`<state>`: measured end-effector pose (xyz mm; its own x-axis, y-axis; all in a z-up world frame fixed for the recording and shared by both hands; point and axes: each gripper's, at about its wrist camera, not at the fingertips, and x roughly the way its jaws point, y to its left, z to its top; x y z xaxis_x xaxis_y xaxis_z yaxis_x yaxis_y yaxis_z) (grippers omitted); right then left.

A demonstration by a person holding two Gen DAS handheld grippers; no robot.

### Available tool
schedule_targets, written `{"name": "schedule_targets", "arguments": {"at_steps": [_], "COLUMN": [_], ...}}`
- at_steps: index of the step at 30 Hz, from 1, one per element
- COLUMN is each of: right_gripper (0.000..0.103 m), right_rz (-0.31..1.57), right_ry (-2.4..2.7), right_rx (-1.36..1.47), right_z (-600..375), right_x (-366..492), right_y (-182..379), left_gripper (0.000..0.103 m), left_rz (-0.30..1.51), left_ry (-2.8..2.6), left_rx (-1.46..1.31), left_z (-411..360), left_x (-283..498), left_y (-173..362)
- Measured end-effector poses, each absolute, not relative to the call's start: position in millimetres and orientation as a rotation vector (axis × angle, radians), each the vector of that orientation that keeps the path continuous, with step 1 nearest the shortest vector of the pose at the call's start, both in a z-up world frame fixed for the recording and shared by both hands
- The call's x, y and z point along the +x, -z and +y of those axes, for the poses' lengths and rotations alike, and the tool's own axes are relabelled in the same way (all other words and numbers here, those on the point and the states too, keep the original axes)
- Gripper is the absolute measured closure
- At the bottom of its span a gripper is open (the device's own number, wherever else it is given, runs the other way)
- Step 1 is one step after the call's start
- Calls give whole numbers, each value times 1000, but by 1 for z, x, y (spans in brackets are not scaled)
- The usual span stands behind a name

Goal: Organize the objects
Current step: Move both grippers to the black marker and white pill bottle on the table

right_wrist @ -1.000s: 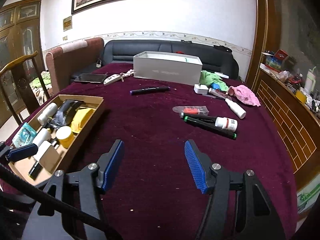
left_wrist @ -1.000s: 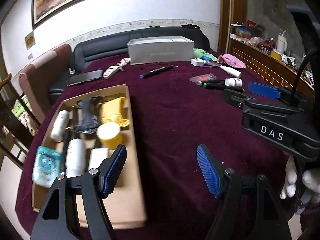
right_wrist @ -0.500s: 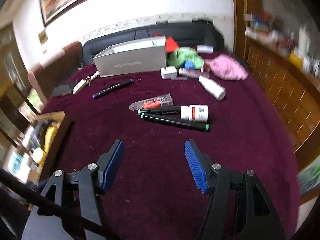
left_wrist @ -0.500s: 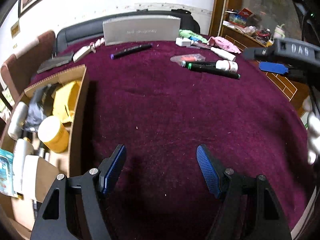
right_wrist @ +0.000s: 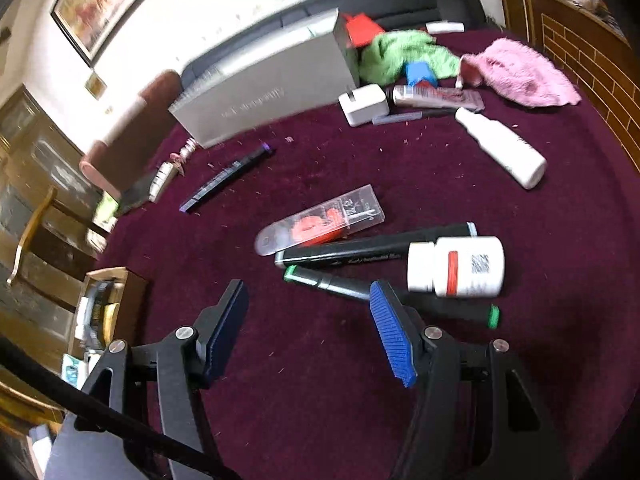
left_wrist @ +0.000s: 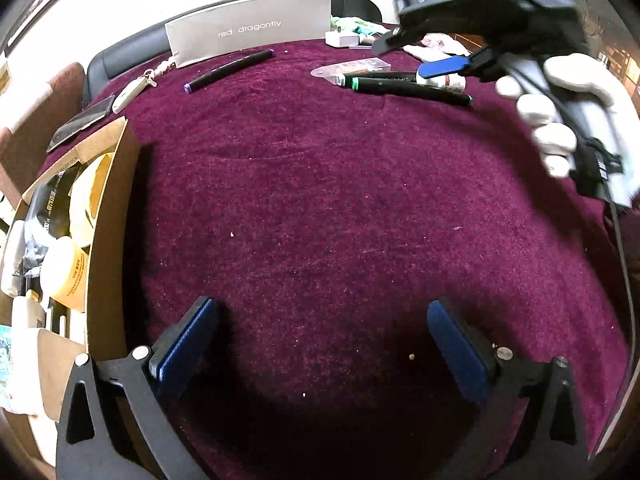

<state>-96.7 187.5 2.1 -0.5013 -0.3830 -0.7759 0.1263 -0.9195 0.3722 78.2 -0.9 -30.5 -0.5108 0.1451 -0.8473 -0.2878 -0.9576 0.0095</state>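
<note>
Judging by the part-filled cardboard box (left_wrist: 108,216), you're midway: both the left gripper (left_wrist: 320,344) and right gripper (right_wrist: 310,328) are spread and empty, with the green-capped marker (right_wrist: 320,278) and pill bottle (right_wrist: 456,266) loose just ahead on the cloth.

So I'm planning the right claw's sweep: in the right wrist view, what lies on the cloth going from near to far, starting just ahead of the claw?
Green-capped marker → clear case with red contents → purple-capped marker → white charger block → green cloth.
</note>
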Motion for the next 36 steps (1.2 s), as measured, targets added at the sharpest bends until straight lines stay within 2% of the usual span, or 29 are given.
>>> {"name": "schedule_targets", "arguments": {"at_steps": [3,7,9,11,13,15,21,23,25,29,32,36], "right_gripper": [40,40,40,40,35,34,34,31,30,29,30,30], "right_rz": [-382,-522,-559,-529,-447,-393,-395,-409,-468,-727,-741,-784], "right_ry": [2441,2144,2065,2146,2303,2389,2411,2379,2342,1999,1842,2141], "right_rx": [1403,1543,1510,1396,1323,1352,1515,1540,1559,1593,1556,1335], "right_z": [190,185,182,186,191,192,194,195,198,198,186,218], "right_x": [-98,-82,-67,-59,-63,-77,-111,-111,-106,-75,-48,-34], "right_y": [5,22,20,-1,-18,-17,15,18,16,29,32,8], "left_gripper": [1,1,1,1,1,1,1,1,1,1,1,1], "left_rz": [216,216,217,216,214,213,214,215,214,215,215,215], "left_ry": [-2522,-2521,-2521,-2521,-2522,-2523,-2523,-2521,-2522,-2522,-2522,-2521], "left_rx": [-1395,-1395,-1395,-1395,-1396,-1397,-1397,-1398,-1396,-1396,-1396,-1397], "left_z": [-2,-2,-1,-2,-2,-2,-2,-2,-2,-2,-2,-2], "left_x": [79,79,80,80,79,77,76,76,76,76,76,75], "left_y": [30,30,30,30,31,31,32,32,31,31,31,31]}}
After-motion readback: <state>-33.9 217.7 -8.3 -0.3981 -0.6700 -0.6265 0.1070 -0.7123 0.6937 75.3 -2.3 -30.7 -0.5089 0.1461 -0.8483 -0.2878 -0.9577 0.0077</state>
